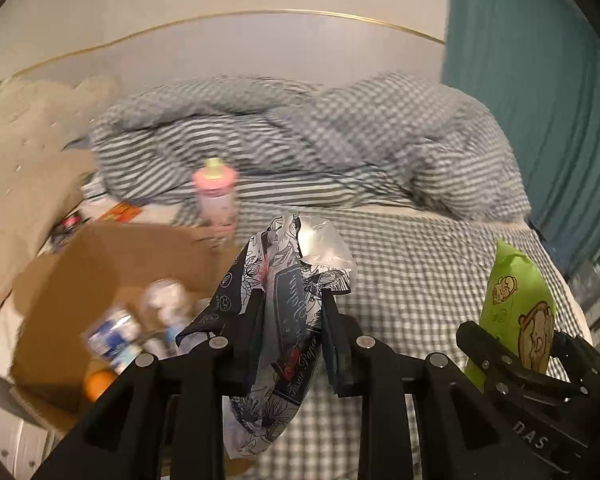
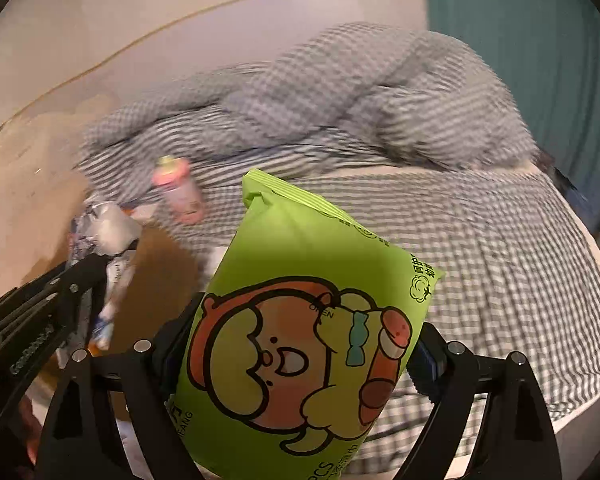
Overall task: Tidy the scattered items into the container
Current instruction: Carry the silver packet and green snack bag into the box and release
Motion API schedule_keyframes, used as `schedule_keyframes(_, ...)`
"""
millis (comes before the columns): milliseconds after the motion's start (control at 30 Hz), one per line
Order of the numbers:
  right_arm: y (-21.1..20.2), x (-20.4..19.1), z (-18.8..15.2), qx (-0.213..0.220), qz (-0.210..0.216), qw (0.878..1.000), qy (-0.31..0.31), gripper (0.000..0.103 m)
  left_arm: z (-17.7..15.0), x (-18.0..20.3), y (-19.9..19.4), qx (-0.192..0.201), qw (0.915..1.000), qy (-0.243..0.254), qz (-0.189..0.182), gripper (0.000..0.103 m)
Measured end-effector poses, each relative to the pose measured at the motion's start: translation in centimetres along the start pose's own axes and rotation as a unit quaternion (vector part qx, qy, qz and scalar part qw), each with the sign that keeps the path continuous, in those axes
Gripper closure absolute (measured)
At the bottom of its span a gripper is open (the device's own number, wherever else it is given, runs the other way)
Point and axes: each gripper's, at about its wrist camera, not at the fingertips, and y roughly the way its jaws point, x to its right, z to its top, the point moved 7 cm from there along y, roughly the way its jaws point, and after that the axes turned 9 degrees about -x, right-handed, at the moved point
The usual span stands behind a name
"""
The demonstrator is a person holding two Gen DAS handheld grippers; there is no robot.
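Two packs are in the air at once, one in each gripper, and both seem bound for the box [image 1: 100,276], the brown cardboard container that sits open on the bed's left side. The left gripper [image 1: 290,320] pinches a tissue pack [image 1: 288,300], black and white with a flower print, its narrow jaws squeezing the soft wrapper at the middle so the crumpled top sticks up and the bottom hangs free below. The right gripper [image 2: 300,344] clamps a green pack [image 2: 300,320] with a cartoon face across its full width, so its jaws stand wide yet press on both sides; holding it by the lower half keeps the flat pack upright. The two grippers ride close together, the green pack just to the right of the tissues, which I take as both loads being carried over in one trip. The box already holds a few things, an orange [image 1: 98,384] and some blurred blue-and-white packets among them, though I cannot make those out. A pink bottle [image 1: 216,200] stands just beyond the box's far edge, not yet gathered. A rumpled checked quilt [image 1: 340,140] lies heaped along the far edge of the bed [image 1: 440,280], well apart from the box.
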Motion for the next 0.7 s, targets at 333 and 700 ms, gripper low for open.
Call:
schedule_keyframes(333, 2.6, -15.4, 0.8, -0.016, 0.041, 0.993, -0.110, 0.016, -2.0, -15.3, 0.2, -0.013, 0.9920, -0.113, 0.054, 0.077)
schedule_keyframes(700, 7.0, -21.9, 3.7, -0.016, 0.047, 0.989, -0.140, 0.014, -3.6, -22.1, 4.1, -0.060, 0.9814, -0.168, 0.071, 0.016)
